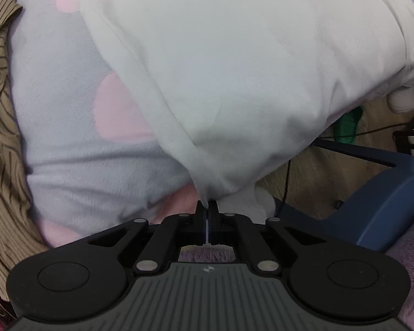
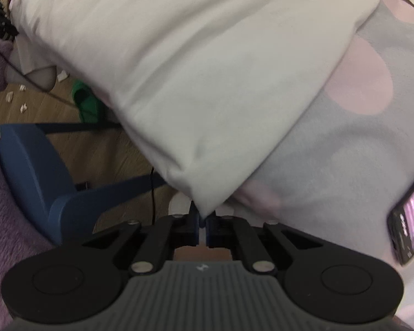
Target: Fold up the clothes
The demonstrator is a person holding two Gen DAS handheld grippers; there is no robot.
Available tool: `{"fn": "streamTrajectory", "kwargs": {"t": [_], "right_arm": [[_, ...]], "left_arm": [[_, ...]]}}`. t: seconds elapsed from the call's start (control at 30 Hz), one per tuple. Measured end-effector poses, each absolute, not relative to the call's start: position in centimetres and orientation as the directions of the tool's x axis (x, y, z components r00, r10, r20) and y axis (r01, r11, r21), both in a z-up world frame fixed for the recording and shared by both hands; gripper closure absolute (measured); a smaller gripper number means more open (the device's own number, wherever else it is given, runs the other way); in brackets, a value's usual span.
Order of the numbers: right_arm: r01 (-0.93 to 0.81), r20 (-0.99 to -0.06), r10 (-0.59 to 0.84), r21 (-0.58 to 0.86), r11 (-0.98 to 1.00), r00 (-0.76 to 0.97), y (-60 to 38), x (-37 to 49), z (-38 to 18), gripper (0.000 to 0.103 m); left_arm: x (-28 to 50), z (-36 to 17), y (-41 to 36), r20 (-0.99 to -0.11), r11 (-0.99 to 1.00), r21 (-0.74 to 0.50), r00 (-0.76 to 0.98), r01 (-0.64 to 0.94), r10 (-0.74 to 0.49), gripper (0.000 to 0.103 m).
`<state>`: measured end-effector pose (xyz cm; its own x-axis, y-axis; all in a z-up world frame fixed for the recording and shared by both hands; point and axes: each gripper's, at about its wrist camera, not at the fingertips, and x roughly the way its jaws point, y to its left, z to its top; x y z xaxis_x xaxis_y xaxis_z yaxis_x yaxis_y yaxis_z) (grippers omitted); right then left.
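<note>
**Both corners pinched, garment held up**

I see my left hand-held gripper [image 1: 207,207] clamped on one corner of the white garment [image 1: 234,69], and my right hand-held gripper [image 2: 202,216] clamped on another corner. The garment [image 2: 179,55] hangs stretched above the grey blanket with pink spots [image 2: 358,138], beside the blue chair [image 2: 33,160].

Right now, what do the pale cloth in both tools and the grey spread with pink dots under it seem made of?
The pale grey-white cloth looks like thin, smooth matte woven fabric, perhaps cotton: it creases sharply where the left tool and right tool pinch it. The grey spread with pink dots looks like soft fleece: its surface shows a fuzzy nap.
</note>
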<state>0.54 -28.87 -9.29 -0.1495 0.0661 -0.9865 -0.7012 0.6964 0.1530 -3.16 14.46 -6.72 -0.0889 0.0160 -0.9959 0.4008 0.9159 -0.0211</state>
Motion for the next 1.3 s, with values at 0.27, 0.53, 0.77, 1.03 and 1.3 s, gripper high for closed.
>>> {"fn": "streamTrajectory", "kwargs": {"t": [0.27,0.53,0.77,1.03,1.3], "right_arm": [[-0.618,-0.974,-0.029,0.120,0.777,-0.225,-33.4,1.0,-8.5,0.103],[-0.592,-0.978,-0.036,0.095,0.800,-0.206,-34.4,1.5,-9.3,0.097],[-0.571,-0.996,0.048,0.080,0.817,-0.070,-34.2,0.9,-6.8,0.068],[-0.575,-0.992,0.070,0.120,0.810,-0.108,-34.4,0.2,-6.9,0.059],[-0.507,-0.978,0.199,0.202,0.838,-0.062,-37.6,-1.2,-7.1,0.060]], "left_arm": [[-2.9,-5.5,16.0,-0.991,0.936,-0.018,-0.132,0.351,0.030,0.103],[-2.8,-7.7,15.4,-0.974,0.932,0.041,-0.192,0.360,0.117,0.103],[-1.3,-3.3,15.0,-0.997,0.955,0.034,-0.059,0.294,0.053,0.101],[0.8,1.4,12.3,-0.995,0.938,-0.040,0.070,0.344,-0.068,0.084],[1.0,-0.9,9.0,-0.993,0.897,-0.025,0.094,0.441,-0.075,0.081]]}}
